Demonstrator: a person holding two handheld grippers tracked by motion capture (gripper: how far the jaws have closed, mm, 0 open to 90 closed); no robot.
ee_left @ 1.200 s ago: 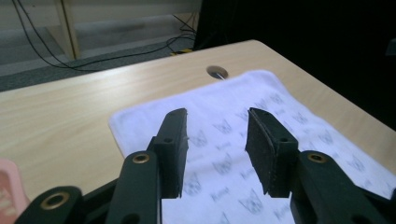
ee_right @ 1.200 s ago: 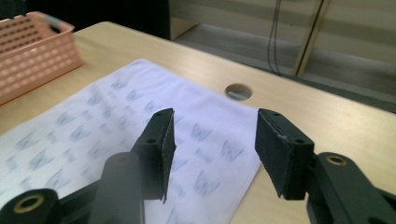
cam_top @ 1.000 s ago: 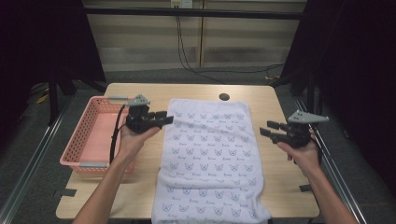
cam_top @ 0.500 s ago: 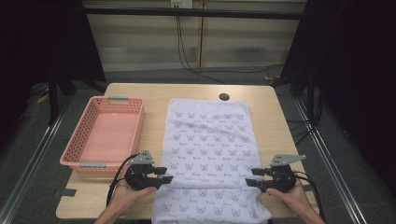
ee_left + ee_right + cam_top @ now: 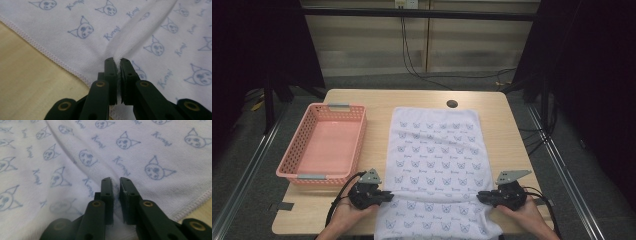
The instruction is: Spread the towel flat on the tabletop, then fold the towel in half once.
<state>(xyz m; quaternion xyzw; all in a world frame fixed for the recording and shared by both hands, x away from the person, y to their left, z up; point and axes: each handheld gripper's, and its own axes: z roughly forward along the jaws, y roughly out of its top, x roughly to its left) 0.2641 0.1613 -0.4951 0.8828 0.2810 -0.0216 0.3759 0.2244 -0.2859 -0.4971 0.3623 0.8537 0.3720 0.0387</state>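
A white towel [image 5: 437, 160] printed with small blue cat faces lies lengthwise on the wooden table [image 5: 377, 102], its near end hanging over the front edge. My left gripper [image 5: 384, 195] has just closed and is shut on the towel's left edge near the front. In the left gripper view a ridge of towel [image 5: 130, 40] is pinched between the jaws of the left gripper [image 5: 116, 60]. My right gripper [image 5: 482, 196] has closed likewise, shut on the towel's right edge. In the right gripper view the cloth [image 5: 100, 152] is caught between the jaws of the right gripper [image 5: 114, 179].
A pink plastic basket [image 5: 302, 145] stands empty on the table's left side, close to the towel's left edge. A round dark cable hole [image 5: 452, 104] sits at the table's back. Cables trail from both grippers over the front edge.
Both hands came down and toward the table's front from mid-table height. Both grippers, open in the air earlier, are now closed on the towel's side edges near its front.
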